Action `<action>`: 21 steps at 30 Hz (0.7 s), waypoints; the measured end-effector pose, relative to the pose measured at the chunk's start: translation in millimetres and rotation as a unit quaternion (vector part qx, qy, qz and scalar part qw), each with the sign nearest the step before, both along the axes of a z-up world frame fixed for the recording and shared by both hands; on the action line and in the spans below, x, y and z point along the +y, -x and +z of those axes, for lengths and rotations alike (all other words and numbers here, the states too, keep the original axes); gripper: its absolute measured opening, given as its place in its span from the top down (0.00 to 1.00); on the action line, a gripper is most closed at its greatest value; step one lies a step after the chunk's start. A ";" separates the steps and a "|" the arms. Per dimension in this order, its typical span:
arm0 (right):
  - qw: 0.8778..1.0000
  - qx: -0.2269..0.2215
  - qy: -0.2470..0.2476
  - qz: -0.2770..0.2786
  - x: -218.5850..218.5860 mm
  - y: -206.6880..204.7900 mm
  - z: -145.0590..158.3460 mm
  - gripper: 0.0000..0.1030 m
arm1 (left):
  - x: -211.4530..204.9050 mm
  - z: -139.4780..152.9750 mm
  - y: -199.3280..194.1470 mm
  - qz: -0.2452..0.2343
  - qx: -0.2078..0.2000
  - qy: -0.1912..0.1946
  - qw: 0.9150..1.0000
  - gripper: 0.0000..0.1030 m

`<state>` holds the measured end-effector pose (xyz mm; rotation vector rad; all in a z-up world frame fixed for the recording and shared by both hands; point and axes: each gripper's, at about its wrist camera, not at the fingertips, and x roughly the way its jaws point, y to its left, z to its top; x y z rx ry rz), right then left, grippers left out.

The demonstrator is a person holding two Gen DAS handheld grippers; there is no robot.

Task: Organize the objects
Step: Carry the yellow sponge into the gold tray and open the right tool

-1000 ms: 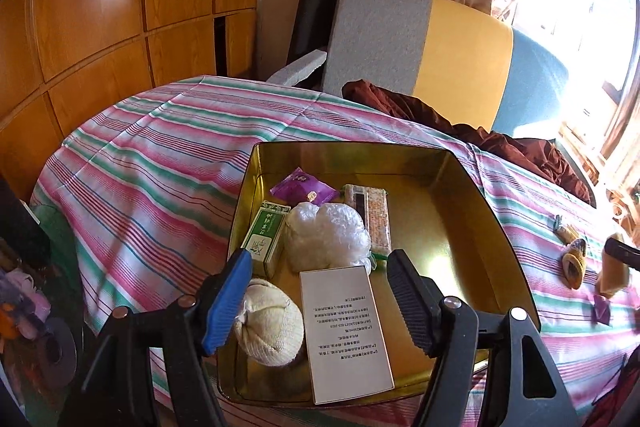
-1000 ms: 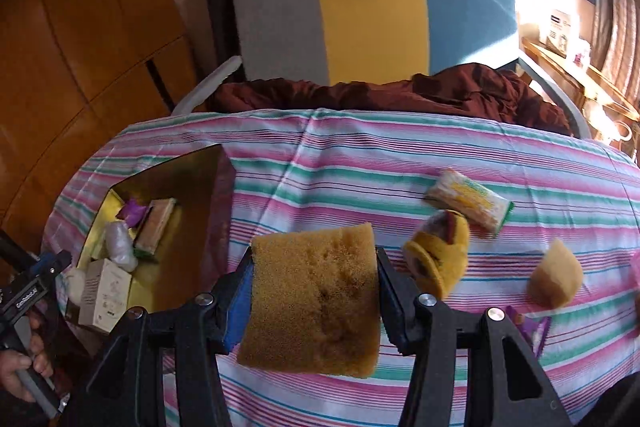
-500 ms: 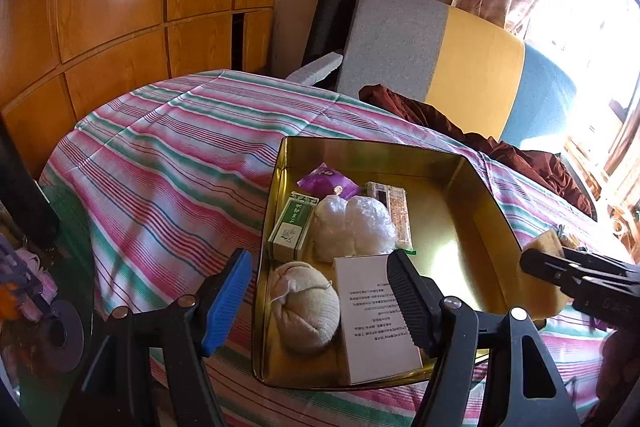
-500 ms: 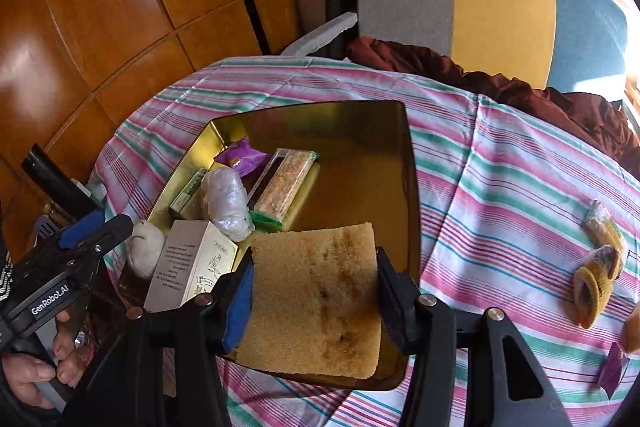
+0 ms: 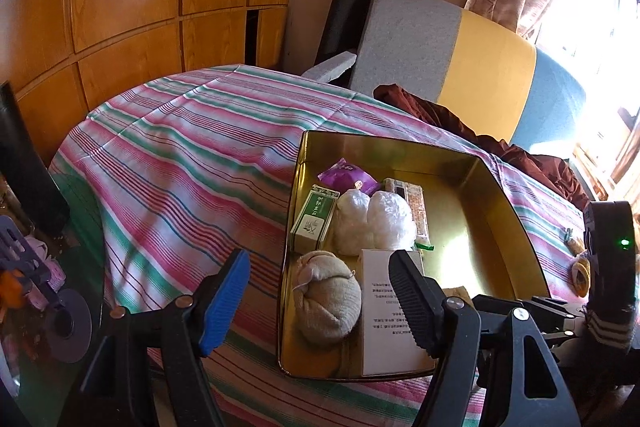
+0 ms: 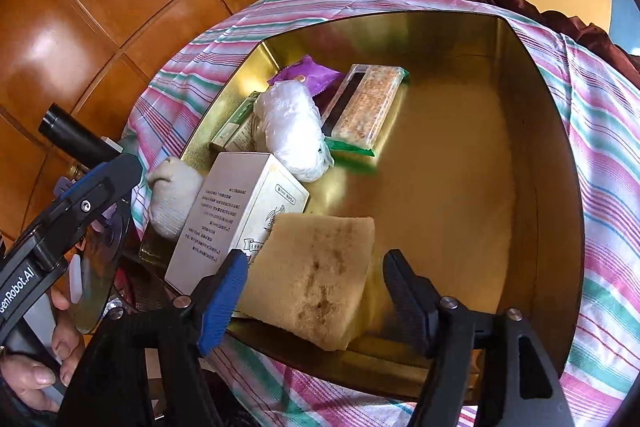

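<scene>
On my left, my left tongs (image 5: 320, 291) hang spread with nothing between the fingers, over the near left corner of the gold tin (image 5: 516, 211). Against a second ago they have slid a little to the side: then the cloth ball (image 5: 328, 297) and the white box (image 5: 384, 311) sat between the fingers, now the ball lies between them and the box is half behind the right finger (image 5: 412, 299). The striped tablecloth (image 5: 180, 155) fills more of the left of that view than it did.

Further right inside the tin nothing has shifted: the green box (image 5: 314, 219), the purple packet (image 5: 348, 177), the white plastic bundle (image 5: 374, 221) and the long snack bar (image 6: 366, 105) lie where they lay.

On my right the change is large. A second ago my right tongs (image 6: 316, 297) pinched the yellow sponge (image 6: 316, 275) over the bare cloth, well away from the tin. Now they are above the tin's near edge and the jaws are opening. The sponge is inside the tin, leaning against the white box and resting on the gold floor; the blue finger (image 6: 224, 297) is just beside its left edge, and the black finger (image 6: 404, 297) stands clear of its right edge with a gap showing. In the left view the right tongs now show at the right edge of the frame, where only cloth and small things lay before.
</scene>
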<state>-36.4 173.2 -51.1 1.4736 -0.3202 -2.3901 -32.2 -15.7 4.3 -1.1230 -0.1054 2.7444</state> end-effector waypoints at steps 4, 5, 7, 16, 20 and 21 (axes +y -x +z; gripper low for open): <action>1.000 0.015 -0.007 -0.008 6.0 -7.1 8.2 0.26 | 4.4 0.3 -1.5 -0.006 0.002 0.003 1.000 0.29; 1.000 0.020 -0.012 -0.011 6.8 -8.7 12.0 0.26 | 6.0 0.5 -2.3 -0.008 0.003 0.005 1.000 0.29; 0.999 0.030 -0.020 -0.017 9.6 -11.6 17.1 0.25 | 9.1 1.2 -3.8 -0.010 0.005 0.008 1.000 0.27; 0.994 0.073 -0.067 -0.044 20.0 -24.5 37.8 0.22 | 20.6 5.8 -10.0 -0.023 0.011 0.019 0.999 0.26; 0.992 0.085 -0.078 -0.057 28.8 -28.9 44.8 0.21 | 27.9 8.9 -13.9 -0.032 0.017 0.027 0.999 0.26; 0.991 0.087 -0.080 -0.062 31.5 -30.1 46.1 0.21 | 29.9 9.5 -14.4 -0.035 0.017 0.027 0.999 0.26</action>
